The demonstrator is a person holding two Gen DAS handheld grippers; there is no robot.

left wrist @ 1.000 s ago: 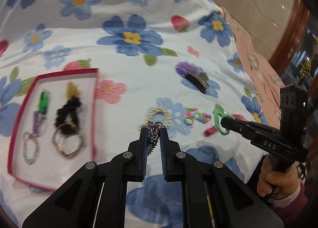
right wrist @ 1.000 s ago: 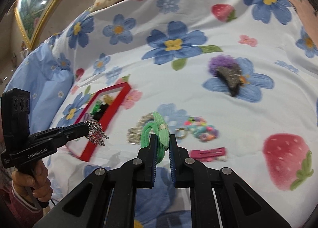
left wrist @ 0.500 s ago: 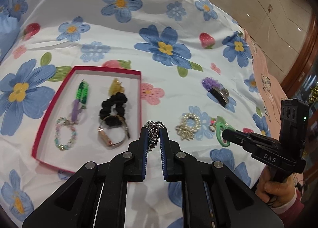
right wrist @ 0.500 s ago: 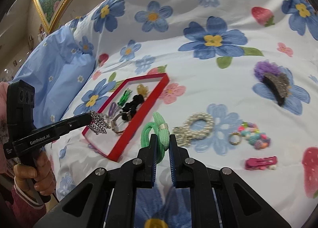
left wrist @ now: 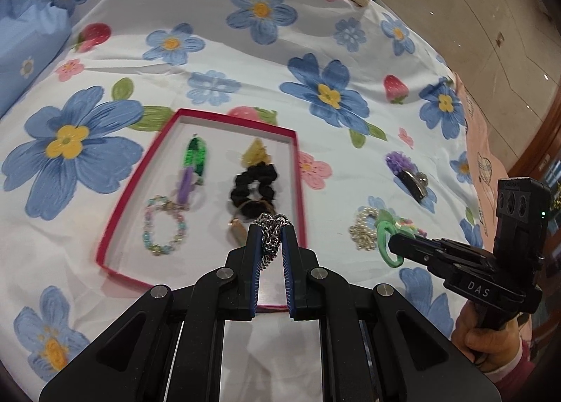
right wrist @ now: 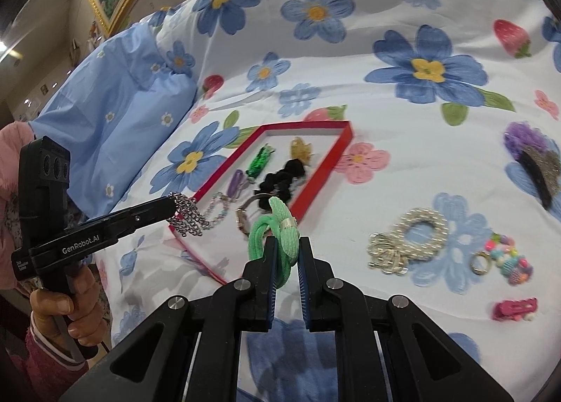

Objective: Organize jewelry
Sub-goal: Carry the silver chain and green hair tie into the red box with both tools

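Note:
My left gripper (left wrist: 271, 232) is shut on a silver chain (left wrist: 271, 239) and holds it above the near right part of the red tray (left wrist: 121, 207). The chain also shows in the right wrist view (right wrist: 186, 214). My right gripper (right wrist: 284, 244) is shut on a green hair tie (right wrist: 277, 226), held above the sheet just right of the tray's (right wrist: 320, 170) right rim. The tray holds a beaded bracelet (left wrist: 163, 226), a green and purple clip (left wrist: 193, 167), a black scrunchie (left wrist: 254, 186), a yellow clip and a watch.
On the flowered sheet right of the tray lie a pearl bracelet (right wrist: 419, 228), a colourful bead charm with a ring (right wrist: 505, 260), a pink hair clip (right wrist: 515, 309) and a purple and black claw clip (right wrist: 536, 161). A blue pillow (right wrist: 115, 93) lies at the left.
Both grippers have moved left toward the tray with their loads. The left gripper with the chain now hangs over the tray's near right part; the right one is at the tray's right rim.

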